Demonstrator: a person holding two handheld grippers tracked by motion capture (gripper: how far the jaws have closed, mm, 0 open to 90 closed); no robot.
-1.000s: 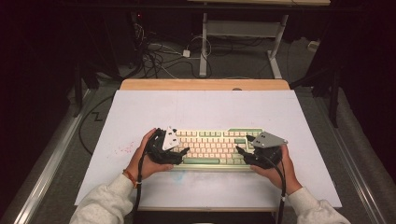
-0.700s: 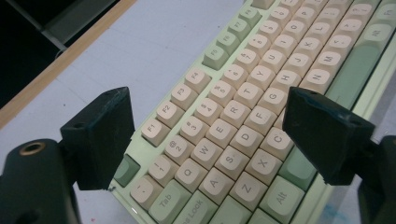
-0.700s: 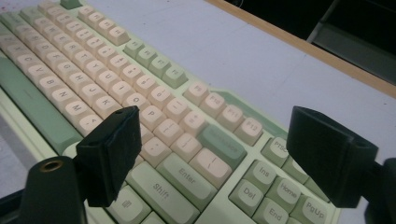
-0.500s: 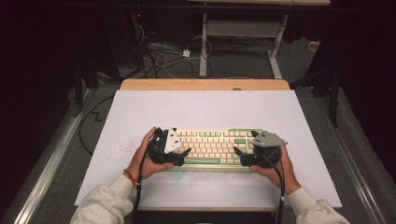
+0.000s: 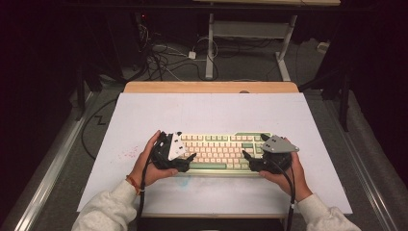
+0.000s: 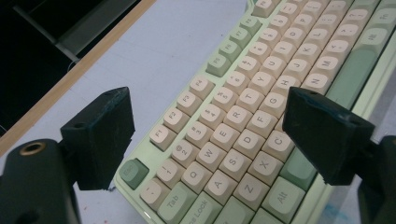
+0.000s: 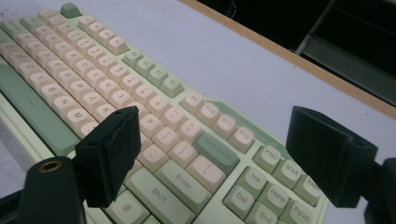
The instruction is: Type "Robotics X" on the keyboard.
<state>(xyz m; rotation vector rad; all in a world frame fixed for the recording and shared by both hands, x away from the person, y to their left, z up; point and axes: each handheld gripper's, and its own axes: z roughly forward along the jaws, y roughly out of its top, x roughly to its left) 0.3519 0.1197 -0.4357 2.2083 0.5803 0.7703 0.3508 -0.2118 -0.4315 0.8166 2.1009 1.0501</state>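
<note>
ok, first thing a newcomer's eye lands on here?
The cream-and-green keyboard near the front of the white mat, the one bright object against a dark room. Next, the left gripper and right gripper at its two ends, both open, black fingers straddling the corners without pressing. Behind the table, cables tangle on the floor.

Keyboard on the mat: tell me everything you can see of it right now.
The keyboard lies flat on the white mat, near its front edge, long side across the table. Its case is pale green and looks like plastic; the letter keys are cream, the Enter, Shift, Tab and space bar keys green. The left claw and the right claw sit open over its two ends, gripping nothing.
</note>
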